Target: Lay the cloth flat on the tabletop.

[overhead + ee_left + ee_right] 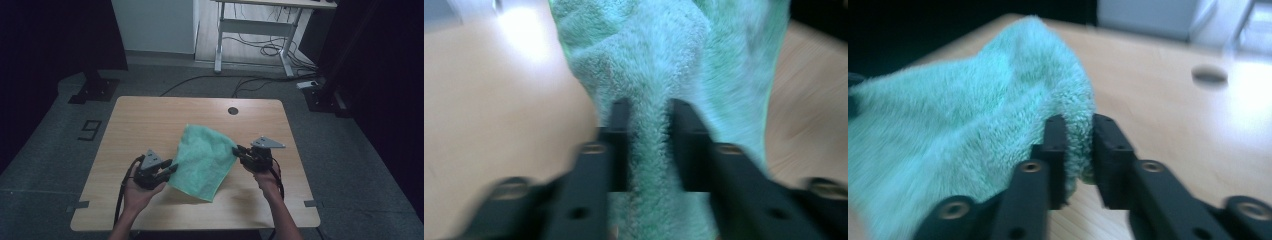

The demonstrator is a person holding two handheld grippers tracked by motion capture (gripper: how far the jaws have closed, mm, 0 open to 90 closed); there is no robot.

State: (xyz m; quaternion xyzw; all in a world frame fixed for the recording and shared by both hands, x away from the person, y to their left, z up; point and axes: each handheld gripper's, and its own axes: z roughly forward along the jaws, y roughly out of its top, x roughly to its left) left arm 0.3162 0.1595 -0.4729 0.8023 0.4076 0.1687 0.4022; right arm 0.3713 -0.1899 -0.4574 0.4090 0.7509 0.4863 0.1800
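Fluffy green terry towel (205,160), draped over pale wooden table (150,120), pinched at opposite edges between left gripper (170,169) and right gripper (239,151).

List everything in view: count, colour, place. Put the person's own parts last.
towel: one, mint green, fluffy, over the middle of the table, stretched between the two grippers
table: one, light wood, centre of the high view
cable hole: one, dark, round, near the table's far edge
desk frame: one, white, on the floor beyond the table, cables beneath it
floor marking: one, dark, shaped like a 9, left of the table
left gripper: one, black with a grey plate, at the towel's left edge; fold of towel between its fingers
right gripper: one, black with a grey plate, at the towel's right corner
hands: two, entering from the bottom
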